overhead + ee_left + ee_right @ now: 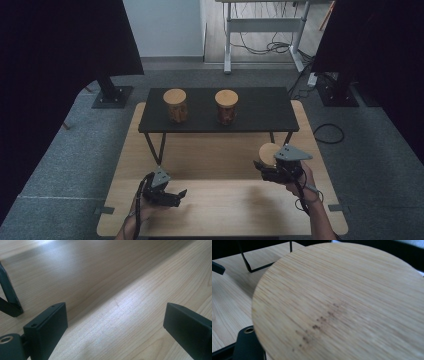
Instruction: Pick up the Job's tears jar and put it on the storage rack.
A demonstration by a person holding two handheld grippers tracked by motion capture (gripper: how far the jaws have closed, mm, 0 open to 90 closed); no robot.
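1. The lid (342, 300), a round wooden disc with a patch of dark specks, lies right against the right gripper view's lens; the right tongs (261, 166) pinch it, jaws pressed nearly together on its edge.
2. In the high view the lid (269, 152) is held clear above the desk (220, 210), at the desk's right side, just in front of the shelf's right end, tilted so its flat face turns toward the camera.
3. The right hand (299, 181) grips its tongs from behind, a cable trailing down past the wrist.
4. The left tongs (179, 196) sit low over the near left part of the desk, jaws spread wide with only bare wood between them; they point toward the right.
5. In the left gripper view a black shelf leg (10, 300) stands at the left edge.
6. The shelf (260, 107), a low black one on thin legs, stands across the far half of the desk.
7. On it stand two jars, well apart: the left jar (175, 106) and the right jar (226, 107), each capped with a wooden lid of the same kind.
8. Grey carpet (380, 165) surrounds the desk.
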